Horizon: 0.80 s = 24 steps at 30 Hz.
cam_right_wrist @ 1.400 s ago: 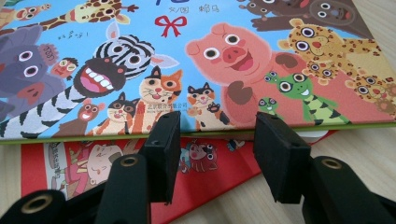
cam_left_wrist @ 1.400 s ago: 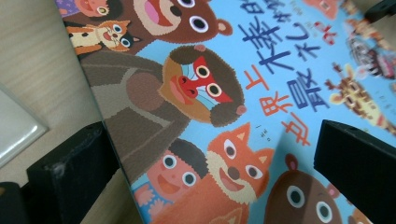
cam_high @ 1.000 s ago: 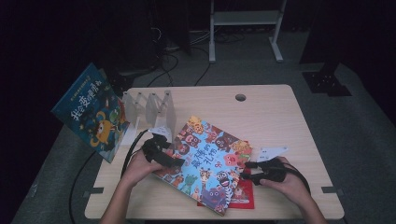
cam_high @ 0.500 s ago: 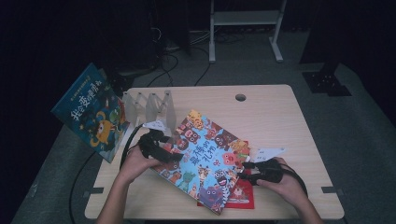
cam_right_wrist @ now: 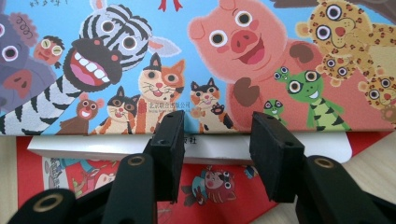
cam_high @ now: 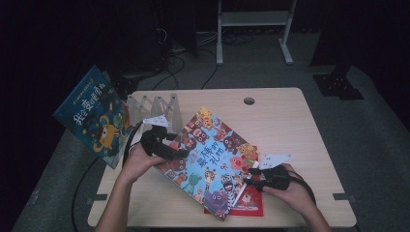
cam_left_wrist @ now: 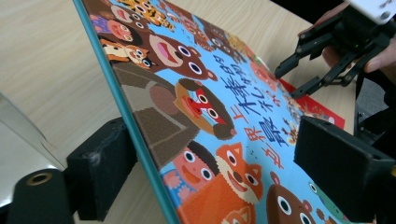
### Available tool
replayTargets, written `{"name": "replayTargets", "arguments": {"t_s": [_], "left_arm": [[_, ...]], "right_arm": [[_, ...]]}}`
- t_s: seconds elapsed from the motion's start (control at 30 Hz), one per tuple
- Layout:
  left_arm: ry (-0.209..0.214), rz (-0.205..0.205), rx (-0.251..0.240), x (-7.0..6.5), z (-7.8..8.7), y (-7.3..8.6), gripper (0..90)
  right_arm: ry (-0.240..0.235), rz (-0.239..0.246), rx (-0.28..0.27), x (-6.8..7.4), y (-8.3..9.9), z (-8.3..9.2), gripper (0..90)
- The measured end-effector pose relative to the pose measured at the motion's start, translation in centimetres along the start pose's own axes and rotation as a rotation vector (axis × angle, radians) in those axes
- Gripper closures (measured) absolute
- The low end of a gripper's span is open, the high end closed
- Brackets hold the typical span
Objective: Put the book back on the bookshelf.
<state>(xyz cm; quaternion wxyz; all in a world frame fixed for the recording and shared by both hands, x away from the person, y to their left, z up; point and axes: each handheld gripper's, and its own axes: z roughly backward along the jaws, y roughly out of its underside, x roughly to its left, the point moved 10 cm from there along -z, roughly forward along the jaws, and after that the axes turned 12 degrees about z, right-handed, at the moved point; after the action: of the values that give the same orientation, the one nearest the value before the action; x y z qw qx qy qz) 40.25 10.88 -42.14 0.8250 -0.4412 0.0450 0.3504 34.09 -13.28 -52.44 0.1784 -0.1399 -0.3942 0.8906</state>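
**A:** Left claw (cam_left_wrist: 210,158)?

**B:** Mine; jaws straddle the animal book's (cam_high: 212,154) left edge, just been closing, pads not visibly pressing. Edge tilted up, likely for lifting.

**A:** Right claw (cam_right_wrist: 217,144)?

**B:** Parted at its lower-right edge, over the red book (cam_high: 249,203) on the surface (cam_high: 290,121).

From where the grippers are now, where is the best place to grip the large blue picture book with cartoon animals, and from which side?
Grip the large blue picture book at its raised teal edge, coming from the table's left. That edge is lifted off the wooden table, so one jaw fits beneath, as the left gripper shows. The opposite edge lies flat on the red book, leaving little room.
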Motion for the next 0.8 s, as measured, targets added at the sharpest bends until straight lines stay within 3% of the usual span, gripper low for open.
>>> {"name": "replayTargets", "arguments": {"t_s": [0.23,0.53,0.8], "left_arm": [[-0.005,-0.019,0.006,-0.4,0.6,-1.1,21.4],[0.018,-0.014,-0.003,-0.5,1.3,-2.0,34.8],[0.002,0.005,0.02,0.0,1.5,-2.4,42.1]], "right_arm": [[0.011,0.009,-0.006,0.0,-0.2,-0.2,54.2],[0.018,0.007,-0.01,0.3,-0.4,-0.4,56.0],[0.023,0.003,-0.012,0.5,-0.6,-0.7,56.4]]}}
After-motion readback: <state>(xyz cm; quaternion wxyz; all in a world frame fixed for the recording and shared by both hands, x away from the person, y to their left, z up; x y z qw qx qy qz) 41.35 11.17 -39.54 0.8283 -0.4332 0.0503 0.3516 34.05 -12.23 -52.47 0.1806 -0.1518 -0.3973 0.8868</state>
